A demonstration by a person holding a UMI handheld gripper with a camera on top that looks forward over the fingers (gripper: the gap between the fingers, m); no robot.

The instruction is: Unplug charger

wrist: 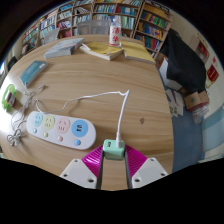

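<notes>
Jaws (113,166) open wide, holding nothing; green charger (113,149) stands between fingertips, gaps both sides, white cable (120,115) running far along wooden surface (100,80); power strip (60,127) lies left; advice: centre on charger body, close squarely, pull straight, avoid snagging cable.

- I can't tell if the jaws touch the green charger (113,149); its lower part is hidden between the pads (92,160).
- Power strip (59,127) sockets too small to read.
- Bookshelf (100,18) titles blurred.
</notes>
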